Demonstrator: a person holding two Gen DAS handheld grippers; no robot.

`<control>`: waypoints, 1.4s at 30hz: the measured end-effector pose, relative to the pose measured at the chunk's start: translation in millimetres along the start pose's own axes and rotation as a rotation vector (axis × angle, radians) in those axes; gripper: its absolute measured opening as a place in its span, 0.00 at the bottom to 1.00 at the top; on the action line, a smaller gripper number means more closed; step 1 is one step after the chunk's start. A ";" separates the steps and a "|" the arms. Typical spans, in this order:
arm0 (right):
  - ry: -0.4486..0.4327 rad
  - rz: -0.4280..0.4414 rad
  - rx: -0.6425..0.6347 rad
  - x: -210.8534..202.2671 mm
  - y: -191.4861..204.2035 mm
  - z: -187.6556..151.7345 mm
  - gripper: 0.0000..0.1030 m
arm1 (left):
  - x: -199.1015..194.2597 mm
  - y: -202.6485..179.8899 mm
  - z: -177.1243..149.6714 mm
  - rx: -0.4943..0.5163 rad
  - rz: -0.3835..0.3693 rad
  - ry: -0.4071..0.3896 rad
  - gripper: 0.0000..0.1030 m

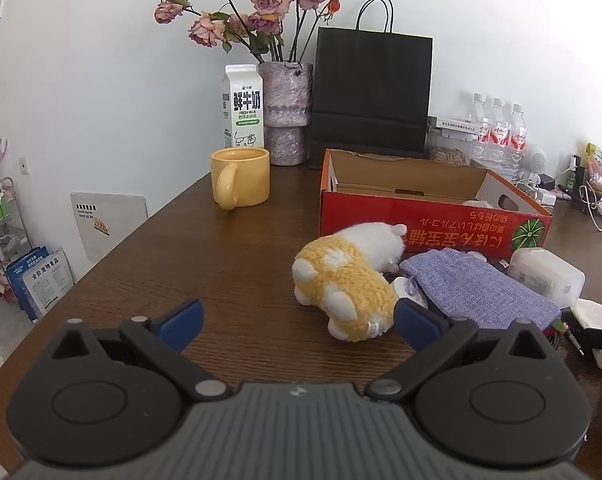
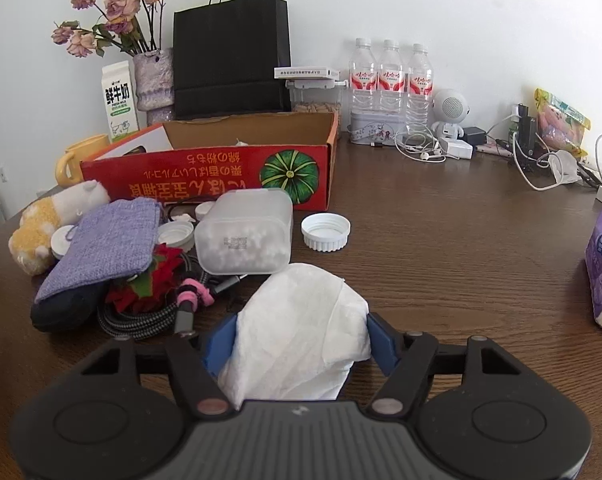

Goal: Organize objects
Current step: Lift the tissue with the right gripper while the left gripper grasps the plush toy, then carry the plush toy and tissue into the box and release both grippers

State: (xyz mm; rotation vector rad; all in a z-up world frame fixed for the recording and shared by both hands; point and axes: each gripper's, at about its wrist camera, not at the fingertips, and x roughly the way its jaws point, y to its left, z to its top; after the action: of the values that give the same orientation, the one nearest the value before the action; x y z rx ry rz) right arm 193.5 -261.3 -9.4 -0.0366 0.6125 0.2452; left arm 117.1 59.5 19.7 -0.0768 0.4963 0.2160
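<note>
The right gripper (image 2: pixel 301 340) has its blue pads against both sides of a crumpled white tissue (image 2: pixel 301 320), jaws partly closed and gripping it just above the dark wooden table (image 2: pixel 441 240). Just beyond lie a frosted plastic box (image 2: pixel 245 236), a white screw cap (image 2: pixel 325 232), a braided cable (image 2: pixel 149 320) and a lilac knitted pouch (image 2: pixel 105 248). Behind them stands the open red cardboard box (image 2: pixel 205 176).

The left gripper (image 1: pixel 299 320) hovers with jaws wide apart and nothing between them. Its right pad sits just beside a yellow-and-white plush toy (image 1: pixel 349 276), which lies on its side in front of the red box, touching the pouch. A yellow mug (image 1: pixel 241 178) stands well apart at the back
</note>
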 end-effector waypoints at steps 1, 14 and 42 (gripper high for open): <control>-0.011 -0.006 0.002 -1.7 -0.2 0.0 0.66 | 0.9 -0.3 -0.2 -0.002 0.001 0.003 1.00; -0.110 -0.056 0.038 -16.9 -6.0 -1.6 0.66 | 34.3 -12.0 5.9 -0.057 0.022 0.043 1.00; -0.086 -0.058 0.054 -12.8 -7.2 -2.5 0.66 | 92.1 3.1 4.7 -0.353 0.020 0.119 0.48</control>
State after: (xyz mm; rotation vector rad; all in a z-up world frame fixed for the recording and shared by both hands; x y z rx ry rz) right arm 183.7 -271.3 -4.4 0.0078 0.5318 0.1730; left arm 197.5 80.3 -20.4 -0.4313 0.5737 0.3181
